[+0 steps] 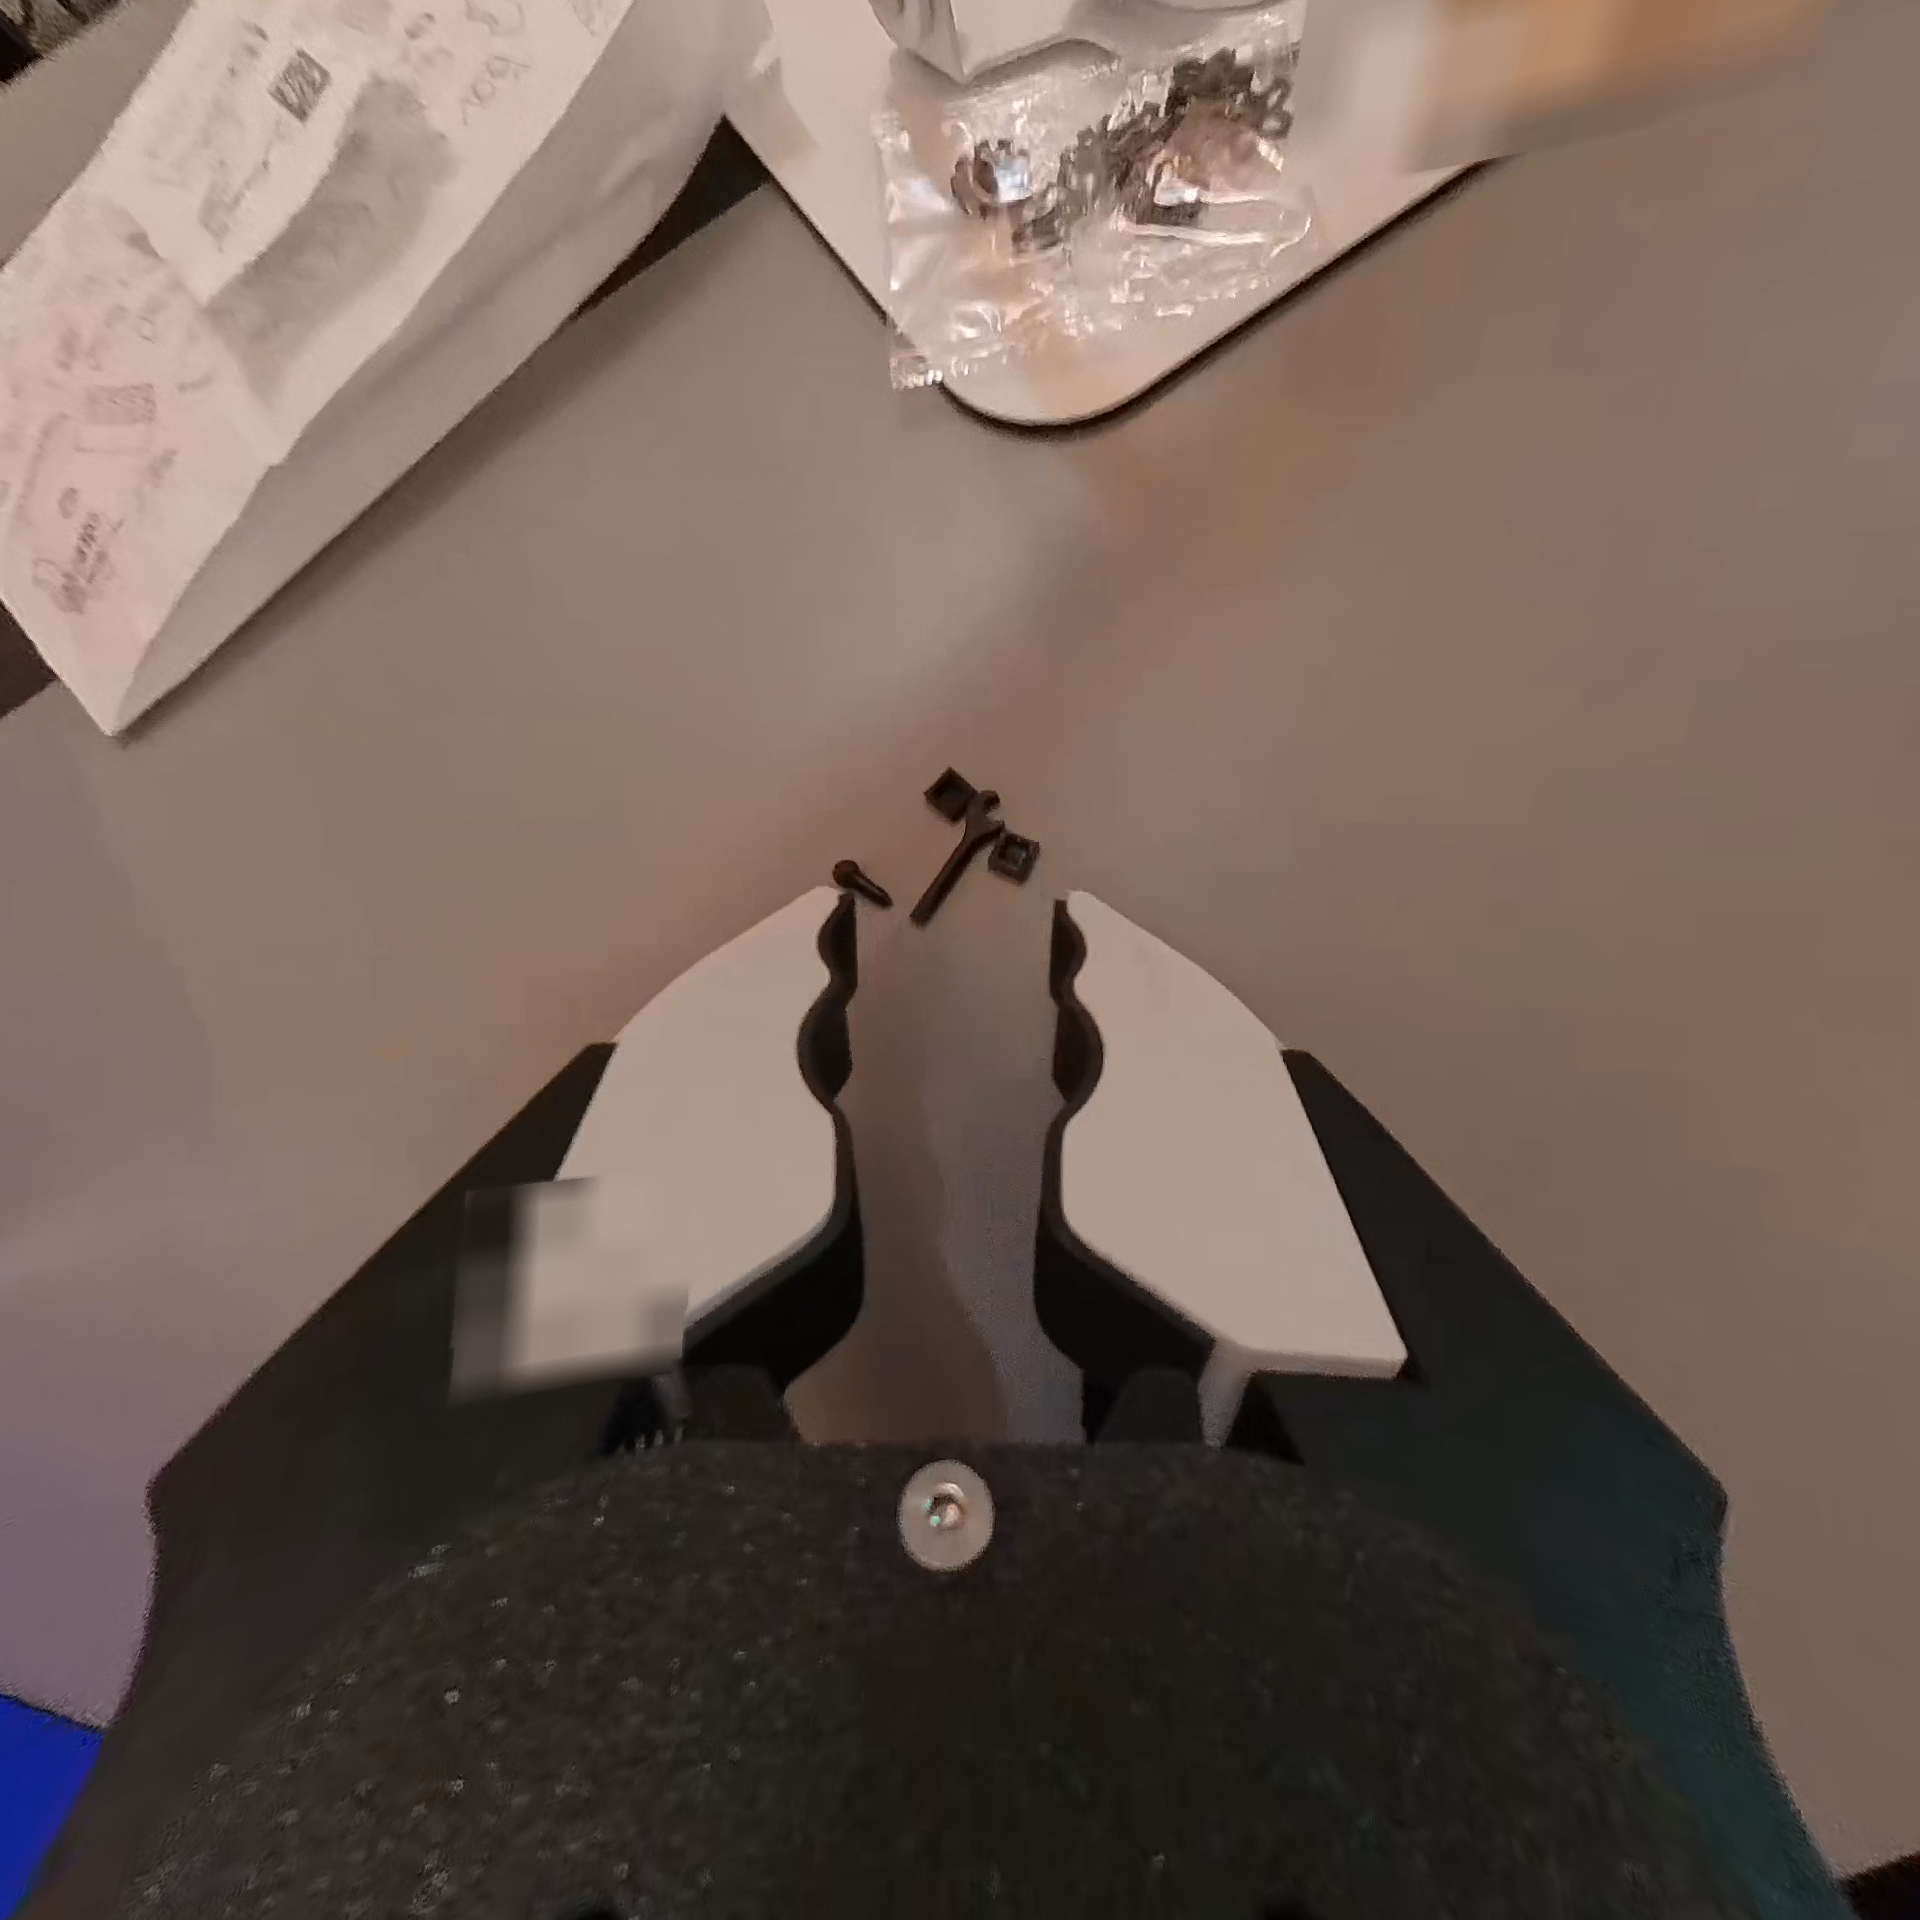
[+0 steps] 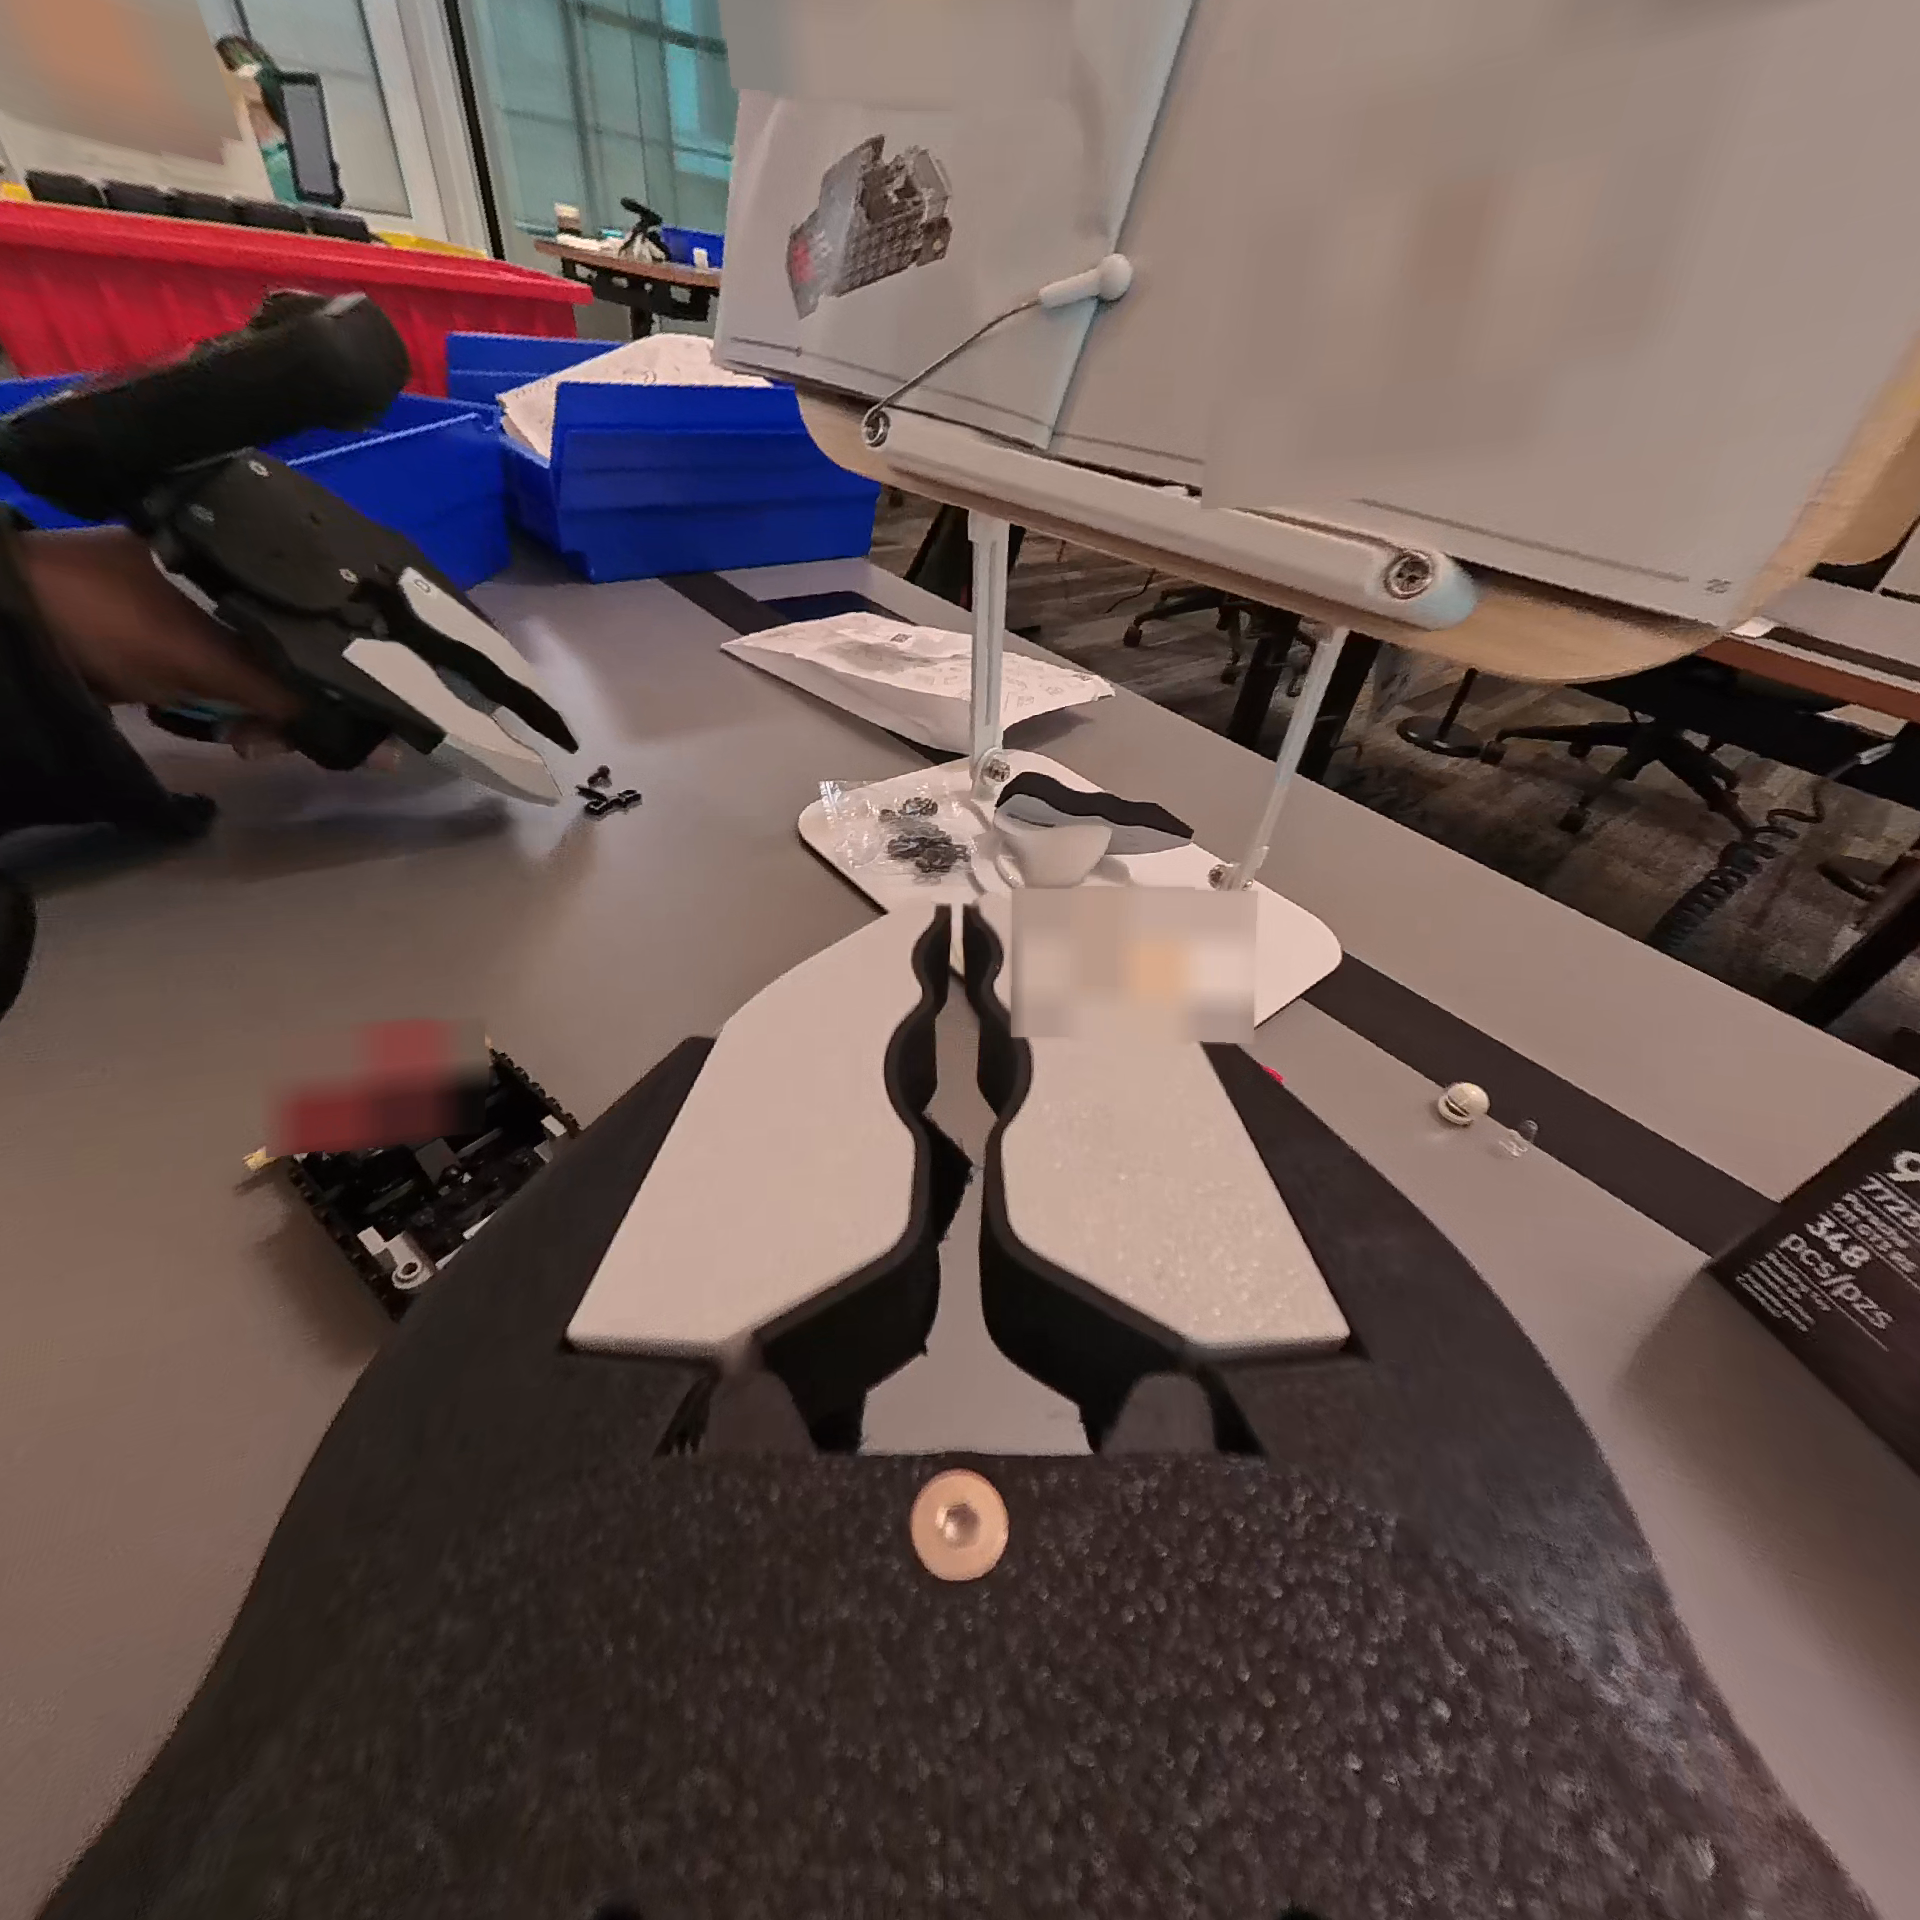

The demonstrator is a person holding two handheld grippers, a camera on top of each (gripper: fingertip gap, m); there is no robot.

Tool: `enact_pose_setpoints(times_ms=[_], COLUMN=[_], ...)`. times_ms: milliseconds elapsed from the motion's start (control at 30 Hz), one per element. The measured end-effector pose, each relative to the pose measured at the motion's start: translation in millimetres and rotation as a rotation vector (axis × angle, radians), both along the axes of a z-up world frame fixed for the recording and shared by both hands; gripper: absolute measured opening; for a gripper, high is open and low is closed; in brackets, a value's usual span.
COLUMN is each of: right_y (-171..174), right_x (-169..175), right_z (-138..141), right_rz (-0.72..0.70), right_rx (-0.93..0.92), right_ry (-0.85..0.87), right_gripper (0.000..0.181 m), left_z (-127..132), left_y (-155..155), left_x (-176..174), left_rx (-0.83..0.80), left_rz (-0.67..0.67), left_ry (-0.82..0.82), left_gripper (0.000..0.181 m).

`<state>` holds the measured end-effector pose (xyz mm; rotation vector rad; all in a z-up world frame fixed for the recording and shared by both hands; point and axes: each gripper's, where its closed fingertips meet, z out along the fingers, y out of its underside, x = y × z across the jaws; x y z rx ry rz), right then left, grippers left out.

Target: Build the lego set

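Left gripper (image 1: 951, 909) poised low over the grey table (image 1: 1351, 831), jaws apart and empty, tips just short of a small cluster of loose black pieces (image 1: 961, 847): two tiny square parts, a slim lever-like part between them, and a short pin (image 1: 862, 881) just beside the near fingertip; seen also from the right wrist view as a few black bits (image 2: 608, 795) just off the tips of that gripper (image 2: 540, 764). Right gripper (image 2: 956, 920) held back above the table, jaws nearly together with only a thin slit, nothing visibly clamped. Partly built black model (image 2: 436, 1174) lying to the left of the right gripper, well apart from the loose pieces; bag of further small parts (image 1: 1091, 208) resting on the white base of the instruction stand (image 2: 1288, 935).

Likely step: picking one loose piece. Best done by choosing a single part rather than straddling the cluster; squaring the tips to either side of the lever's long axis; lowering until both pads meet the table lightly; closing slowly so the piece does not skitter; keeping clear of the pin at the near tip, easily flicked away.
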<state>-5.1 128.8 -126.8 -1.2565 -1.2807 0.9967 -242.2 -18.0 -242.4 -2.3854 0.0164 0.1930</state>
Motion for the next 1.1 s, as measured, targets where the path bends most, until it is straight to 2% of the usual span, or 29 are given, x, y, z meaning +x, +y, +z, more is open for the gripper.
enact_pose_setpoints(times_ms=[67, 267, 467, 700, 733, 933, 1100], right_y=[-2.7, -8.6, -10.7, -11.0, -10.8, -10.0, -7.9], right_x=[-1.3, -3.5, -3.7, -3.7, -3.6, -4.3, -2.9], right_z=[-1.9, -6.1, -7.6, -9.7, -9.8, -13.2, -12.3], right_rz=[0.014, 0.048, 0.065, 0.074, 0.073, 0.077, 0.071], right_rx=[0.0, 0.006, 0.009, 0.005, 0.005, -0.004, -0.002], right_ry=[-0.007, -0.024, -0.031, -0.038, -0.038, -0.047, -0.044], right_gripper=[0.002, 0.002, 0.002, 0.002, 0.002, 0.002, 0.002], left_z=[-7.2, -10.5, -10.5, -8.9, -5.1, 16.1, 14.7], left_y=[-2.6, 6.1, 15.1, 25.6, 28.1, 50.4, 57.2], left_x=[-3.3, -6.9, -7.5, -7.3, -5.7, 8.8, -9.6], left_rx=[-0.024, 0.015, 0.018, 0.019, 0.036, 0.085, 0.074], left_rz=[0.009, 0.062, 0.012, -0.042, -0.052, -0.12, -0.066], left_ry=[-0.009, -0.147, -0.108, -0.058, -0.054, -0.033, 0.01], left_gripper=[0.039, 0.025, 0.007, 0.005, 0.0, 0.0, 0.0])
